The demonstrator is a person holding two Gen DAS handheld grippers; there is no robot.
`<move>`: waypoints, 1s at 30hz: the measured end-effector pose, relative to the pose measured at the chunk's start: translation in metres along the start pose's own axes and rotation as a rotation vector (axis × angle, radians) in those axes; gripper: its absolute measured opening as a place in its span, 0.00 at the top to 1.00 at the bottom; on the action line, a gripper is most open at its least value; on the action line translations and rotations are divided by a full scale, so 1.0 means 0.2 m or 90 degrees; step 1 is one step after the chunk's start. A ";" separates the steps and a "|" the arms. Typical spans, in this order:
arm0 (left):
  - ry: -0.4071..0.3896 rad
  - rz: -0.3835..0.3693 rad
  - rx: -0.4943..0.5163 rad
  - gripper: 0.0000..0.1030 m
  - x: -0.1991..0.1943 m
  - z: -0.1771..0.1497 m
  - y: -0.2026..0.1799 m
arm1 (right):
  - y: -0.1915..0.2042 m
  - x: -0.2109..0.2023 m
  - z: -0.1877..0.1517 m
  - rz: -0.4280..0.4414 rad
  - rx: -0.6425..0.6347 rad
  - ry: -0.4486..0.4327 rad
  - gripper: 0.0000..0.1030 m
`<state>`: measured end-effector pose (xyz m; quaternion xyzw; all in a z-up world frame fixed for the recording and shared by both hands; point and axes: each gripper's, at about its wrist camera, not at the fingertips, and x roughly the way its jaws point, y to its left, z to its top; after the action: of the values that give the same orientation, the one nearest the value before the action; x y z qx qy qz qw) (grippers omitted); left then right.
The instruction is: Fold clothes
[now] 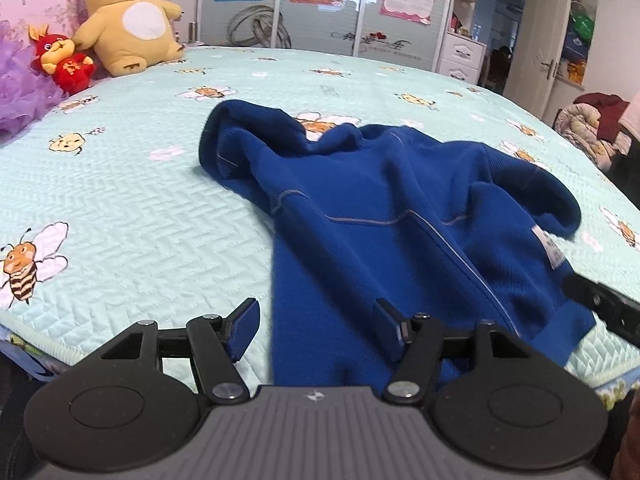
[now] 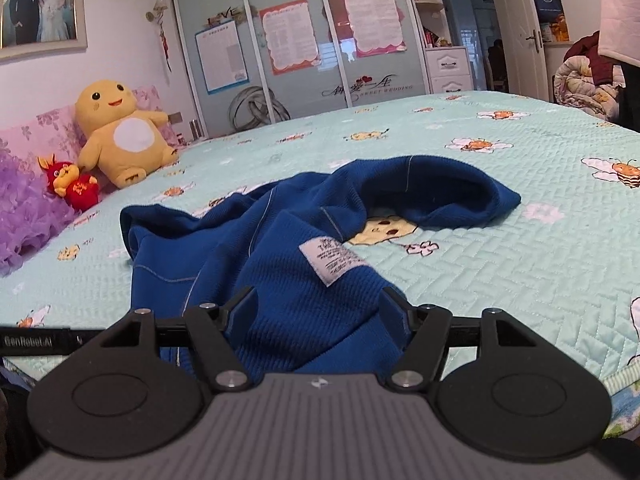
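Observation:
A dark blue sweater (image 1: 380,208) lies inside out and rumpled on the bee-print bed cover (image 1: 120,200), sleeves spread to the far left and right. My left gripper (image 1: 316,330) is open at the near hem, with the hem's left corner lying between its fingers, unclamped. The right gripper (image 1: 600,308) pokes in at the hem's right corner. In the right wrist view the sweater (image 2: 280,240) shows a white care label (image 2: 334,256). My right gripper (image 2: 318,318) stands open with hem fabric between its fingers. The left gripper's body (image 2: 36,340) shows at the left edge.
A yellow plush (image 1: 128,20), a red plush (image 1: 64,60) and a purple ruffled cushion (image 1: 20,92) sit at the bed's head. The wardrobe (image 2: 300,40) stands behind. A heap of bedding (image 2: 584,84) and a person's body (image 2: 624,20) are at the right. The bed's edge runs under both grippers.

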<state>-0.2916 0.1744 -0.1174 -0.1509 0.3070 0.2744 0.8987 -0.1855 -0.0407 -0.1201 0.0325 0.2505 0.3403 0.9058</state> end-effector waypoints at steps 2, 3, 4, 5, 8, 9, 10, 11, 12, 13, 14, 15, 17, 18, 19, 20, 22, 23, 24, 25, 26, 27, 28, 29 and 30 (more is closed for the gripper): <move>-0.006 0.006 0.000 0.36 0.02 0.04 0.01 | 0.00 0.00 0.00 0.004 0.003 0.001 0.35; -0.010 0.009 0.001 0.36 0.02 0.06 0.01 | 0.00 0.00 0.00 0.005 0.005 0.001 0.35; -0.018 0.014 0.002 0.36 0.03 0.09 0.01 | -0.01 0.00 0.00 0.006 0.007 0.001 0.35; -0.025 0.018 0.003 0.36 0.04 0.12 0.01 | -0.01 0.00 0.00 0.006 0.010 0.001 0.35; -0.039 0.036 0.011 0.34 0.11 0.23 0.02 | -0.04 0.01 0.00 0.005 0.022 0.006 0.34; -0.042 0.042 0.015 0.34 0.14 0.27 0.02 | -0.05 0.02 0.00 0.005 0.026 0.007 0.34; -0.044 0.048 0.018 0.34 0.17 0.30 0.02 | -0.05 0.02 0.00 0.004 0.030 0.009 0.34; -0.047 0.055 0.022 0.33 0.20 0.34 0.02 | -0.06 0.03 0.00 0.003 0.033 0.011 0.33; -0.050 0.061 0.025 0.32 0.23 0.38 0.02 | -0.07 0.03 0.00 0.002 0.036 0.014 0.33; -0.052 0.067 0.029 0.32 0.26 0.42 0.02 | -0.08 0.04 -0.01 0.001 0.040 0.017 0.33; -0.055 0.074 0.033 0.31 0.29 0.45 0.03 | -0.09 0.04 -0.01 0.001 0.043 0.019 0.33; -0.058 0.080 0.036 0.30 0.32 0.49 0.03 | -0.10 0.05 -0.01 0.000 0.045 0.021 0.33; -0.042 0.080 0.018 0.27 0.40 0.52 0.05 | -0.11 0.06 -0.01 0.000 0.049 0.024 0.33; -0.036 0.079 0.008 0.25 0.45 0.53 0.06 | -0.11 0.06 -0.01 0.001 0.051 0.026 0.33; -0.029 0.078 -0.003 0.25 0.49 0.54 0.07 | -0.11 0.07 -0.01 0.003 0.053 0.027 0.33; -0.022 0.078 -0.013 0.25 0.54 0.54 0.09 | -0.11 0.07 -0.01 0.004 0.054 0.029 0.33; -0.008 0.076 -0.034 0.25 0.62 0.56 0.11 | -0.11 0.08 -0.01 0.007 0.056 0.032 0.33; -0.002 0.076 -0.045 0.25 0.67 0.56 0.12 | -0.11 0.09 -0.01 0.009 0.056 0.034 0.33; 0.005 0.075 -0.055 0.25 0.71 0.57 0.13 | -0.11 0.10 -0.01 0.010 0.056 0.035 0.33; 0.012 0.074 -0.066 0.25 0.76 0.58 0.14 | -0.11 0.10 -0.01 0.011 0.056 0.037 0.33; 0.019 0.074 -0.076 0.25 0.80 0.58 0.15 | -0.10 0.12 -0.01 0.012 0.056 0.040 0.32; 0.026 0.073 -0.087 0.25 0.84 0.59 0.17 | -0.10 0.13 -0.01 0.012 0.055 0.043 0.32; 0.032 0.072 -0.098 0.26 0.89 0.60 0.18 | -0.09 0.14 -0.01 0.012 0.052 0.045 0.32; 0.039 0.072 -0.108 0.40 0.93 0.60 0.19 | -0.08 0.15 -0.01 0.012 0.049 0.048 0.32; 0.011 0.066 -0.113 0.85 0.93 0.61 0.20 | -0.08 0.17 -0.01 0.011 0.045 0.049 0.32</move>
<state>-0.1341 0.3349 -0.1460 -0.2162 0.2964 0.3451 0.8639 -0.1561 -0.0315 -0.1399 0.0538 0.2971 0.3400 0.8906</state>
